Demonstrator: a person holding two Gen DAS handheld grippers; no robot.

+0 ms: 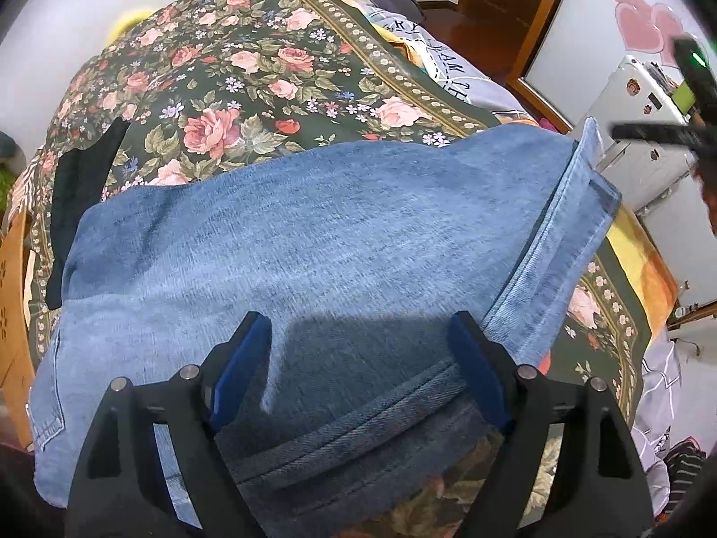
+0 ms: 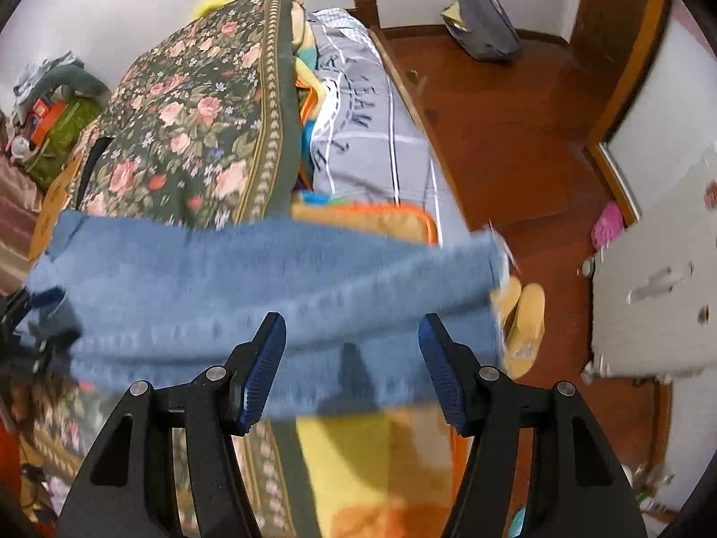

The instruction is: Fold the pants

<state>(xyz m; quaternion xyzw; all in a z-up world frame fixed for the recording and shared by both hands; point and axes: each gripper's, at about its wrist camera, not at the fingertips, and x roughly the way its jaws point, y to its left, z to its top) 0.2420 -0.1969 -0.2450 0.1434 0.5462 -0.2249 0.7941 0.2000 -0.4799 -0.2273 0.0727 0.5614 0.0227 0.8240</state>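
Note:
Blue jeans (image 1: 322,233) lie folded across a floral bedspread (image 1: 233,67), one hemmed end (image 1: 578,224) reaching toward the bed's right side. My left gripper (image 1: 360,349) hangs open just above the denim near a stitched seam (image 1: 358,408), its blue pads (image 1: 244,354) wide apart and gripping nothing. In the right wrist view the jeans (image 2: 269,278) are blurred. My right gripper (image 2: 354,349) stands open over their near edge and holds nothing. The right tool's blurred black body (image 1: 690,76) shows at the upper right of the left wrist view, off the cloth.
A black garment (image 1: 80,188) lies left of the jeans. A grey printed quilt (image 2: 358,112) and a yellow-orange blanket (image 2: 358,470) line the bed's right edge. Beyond are wooden floor (image 2: 515,134), slippers (image 2: 524,323), a grey bag (image 2: 484,22) and a white cabinet (image 2: 650,291).

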